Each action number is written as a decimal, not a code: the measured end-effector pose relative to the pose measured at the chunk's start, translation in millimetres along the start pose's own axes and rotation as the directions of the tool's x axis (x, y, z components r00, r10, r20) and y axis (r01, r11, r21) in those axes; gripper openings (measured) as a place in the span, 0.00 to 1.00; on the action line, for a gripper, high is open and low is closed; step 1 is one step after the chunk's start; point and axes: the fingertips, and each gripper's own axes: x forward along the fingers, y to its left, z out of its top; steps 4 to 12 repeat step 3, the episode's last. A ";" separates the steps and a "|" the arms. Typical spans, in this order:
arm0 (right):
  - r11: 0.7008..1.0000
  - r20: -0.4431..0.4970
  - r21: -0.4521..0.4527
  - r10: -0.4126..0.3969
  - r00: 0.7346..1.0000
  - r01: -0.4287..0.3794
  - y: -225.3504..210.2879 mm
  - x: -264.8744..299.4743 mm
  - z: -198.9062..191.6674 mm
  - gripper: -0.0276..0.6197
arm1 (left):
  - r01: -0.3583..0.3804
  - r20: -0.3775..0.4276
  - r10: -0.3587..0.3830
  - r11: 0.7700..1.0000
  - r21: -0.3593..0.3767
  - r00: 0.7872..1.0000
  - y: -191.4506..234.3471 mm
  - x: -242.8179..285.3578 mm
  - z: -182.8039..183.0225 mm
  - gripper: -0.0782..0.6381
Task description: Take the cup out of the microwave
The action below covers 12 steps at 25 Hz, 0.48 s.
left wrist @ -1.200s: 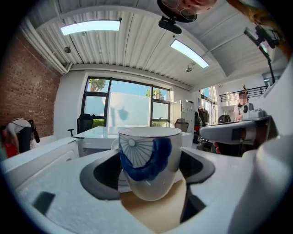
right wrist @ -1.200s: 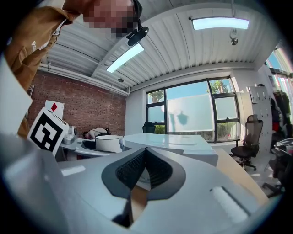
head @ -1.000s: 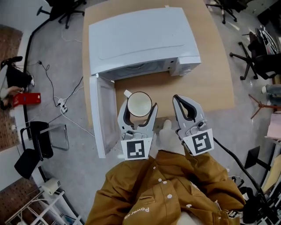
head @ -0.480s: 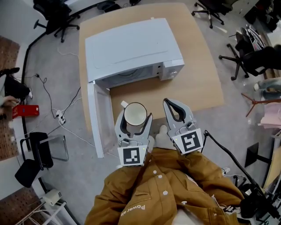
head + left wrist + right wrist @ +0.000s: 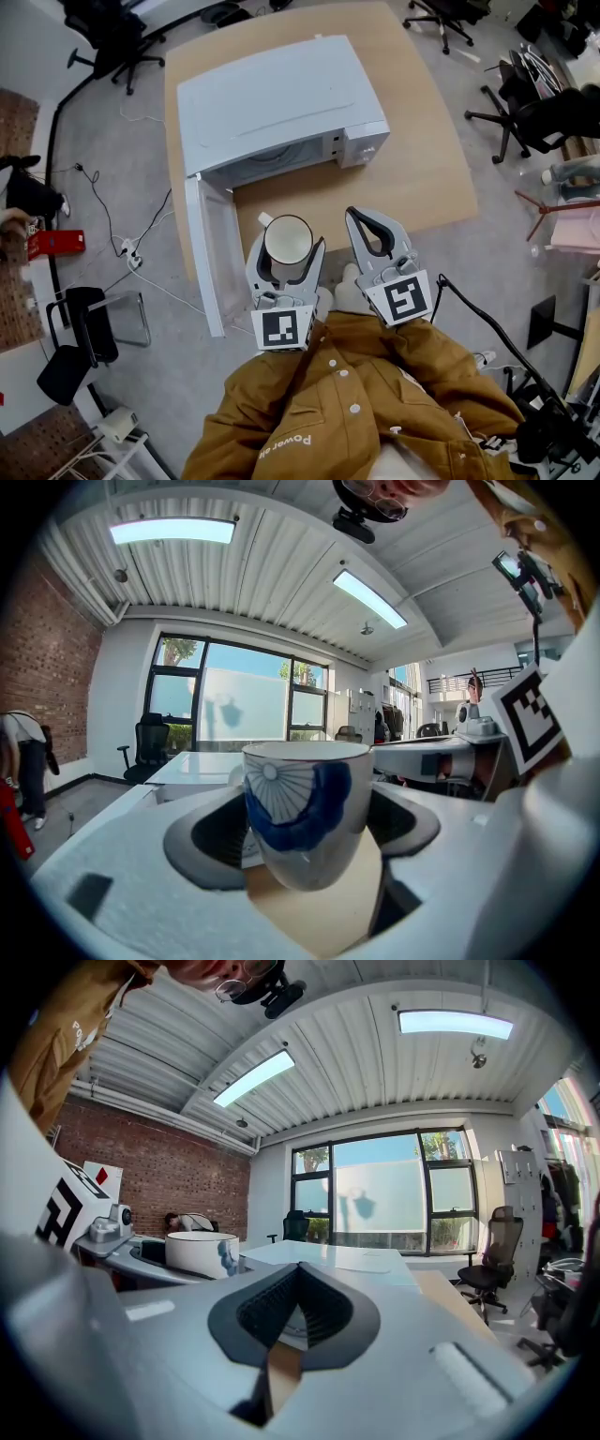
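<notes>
Left gripper [image 5: 289, 255] gripped a white ceramic cup with blue pattern [image 5: 305, 808], clear of the white box-shaped microwave [image 5: 281, 98]. Right gripper [image 5: 367, 217] jaws were together, empty.

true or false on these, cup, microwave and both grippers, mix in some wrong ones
1. The white cup with a blue pattern is clamped in the left gripper. True.
2. The cup sits inside the white microwave. False: it is outside, in front of the open cavity, over the wooden table.
3. The microwave door is closed. False: it is swung wide open.
4. The right gripper holds nothing, its jaws together. True.
5. The cup is tipped on its side. False: it is upright, mouth up.
</notes>
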 end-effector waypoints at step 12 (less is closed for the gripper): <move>1.000 0.003 -0.007 -0.002 1.000 0.002 -1.0 -0.6 -0.4 0.05 | 0.004 0.009 -0.004 1.000 0.000 1.000 -0.9 1.6 1.0 0.64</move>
